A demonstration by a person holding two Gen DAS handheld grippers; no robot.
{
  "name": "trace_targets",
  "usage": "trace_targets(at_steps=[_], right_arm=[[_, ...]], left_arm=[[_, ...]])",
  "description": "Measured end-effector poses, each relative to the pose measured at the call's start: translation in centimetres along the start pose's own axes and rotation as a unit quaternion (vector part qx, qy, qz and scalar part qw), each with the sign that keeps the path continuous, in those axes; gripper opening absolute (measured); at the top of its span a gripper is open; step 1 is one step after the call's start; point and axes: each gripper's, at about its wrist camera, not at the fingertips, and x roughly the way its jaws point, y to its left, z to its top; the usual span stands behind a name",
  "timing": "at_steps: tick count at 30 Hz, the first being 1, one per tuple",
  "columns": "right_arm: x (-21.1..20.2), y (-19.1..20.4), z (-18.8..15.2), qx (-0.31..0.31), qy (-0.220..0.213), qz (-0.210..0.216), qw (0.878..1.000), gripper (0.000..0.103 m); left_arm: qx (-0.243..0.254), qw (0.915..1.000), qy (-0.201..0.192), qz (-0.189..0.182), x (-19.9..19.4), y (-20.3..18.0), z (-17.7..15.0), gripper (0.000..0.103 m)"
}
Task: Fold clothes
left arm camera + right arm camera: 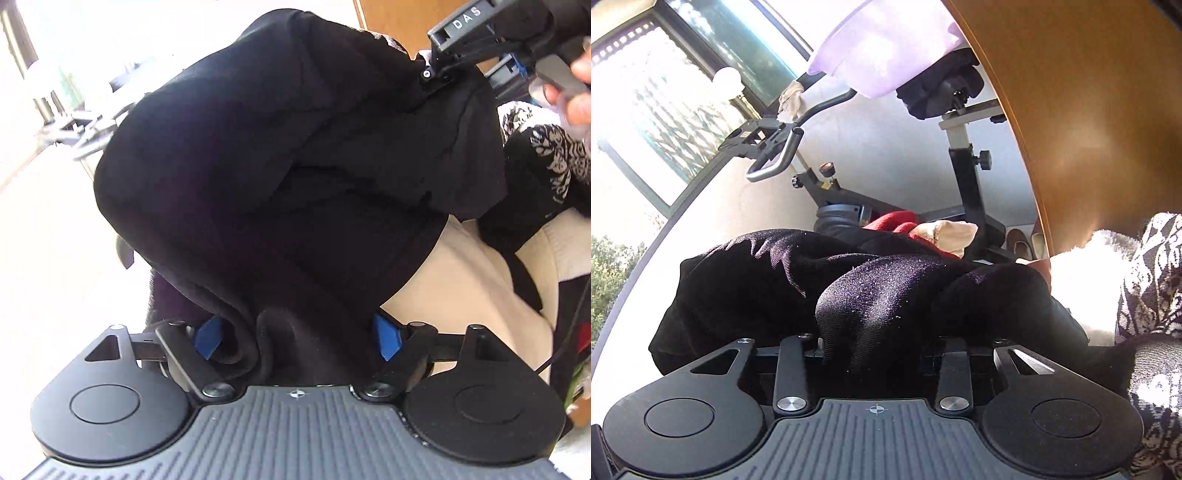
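The left gripper [297,338] stands wide, its two blue pads [207,338] flanking a bunched fold of the black garment [280,166] without visibly pressing it. The right gripper [879,350] has narrowed over another fold of the same garment; its fingertips are buried in the cloth, so a pinch cannot be confirmed. From the left wrist view its body reads "DAS". Beside the garment lie a cream cloth [461,280] and a black-and-white patterned cloth [546,155]. Beyond it stands one exercise bike [964,155], beneath a lilac plastic basin [886,44].
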Motion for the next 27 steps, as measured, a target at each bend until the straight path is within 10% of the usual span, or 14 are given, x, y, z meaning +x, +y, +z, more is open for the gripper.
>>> trace_targets(at_steps=[4,7,11,16,18,20,23,27], right_arm=[[0.0,-0.4,-0.1,0.006,0.000,0.005,1.000,0.032],[0.0,-0.4,-0.3,0.005,0.002,0.009,1.000,0.032],[0.3,-0.4,-0.5,0.008,0.007,0.012,1.000,0.033],[0.8,-0.4,-0.8,0.013,0.019,0.013,1.000,0.046],[1.1,-0.5,-1.0,0.017,0.024,0.010,1.000,0.060],[1.8,-0.5,-1.2,0.013,0.032,-0.005,0.999,0.069],[2.6,-0.5,-1.3,0.001,0.037,-0.003,0.999,0.065],[2.1,0.8,-0.9,-0.018,0.026,0.021,0.999,0.031]], left_arm=[[-0.018,0.9990,-0.011,0.040,-1.1,0.5,0.0,0.050],[-0.023,0.9971,-0.020,0.070,-0.9,0.8,0.5,0.049],[-0.014,0.9943,0.016,0.105,1.4,0.5,0.5,0.079],[-0.016,0.9953,0.017,0.094,2.9,0.8,-0.7,0.083],[-0.030,0.9969,0.011,0.072,3.0,1.5,-0.9,0.071],[-0.088,0.9955,-0.002,0.035,1.9,3.0,-0.5,0.023],[-0.195,0.9776,-0.078,0.011,-2.3,5.6,0.3,0.017],[-0.267,0.9408,-0.206,-0.033,-9.0,8.6,1.9,0.016]])
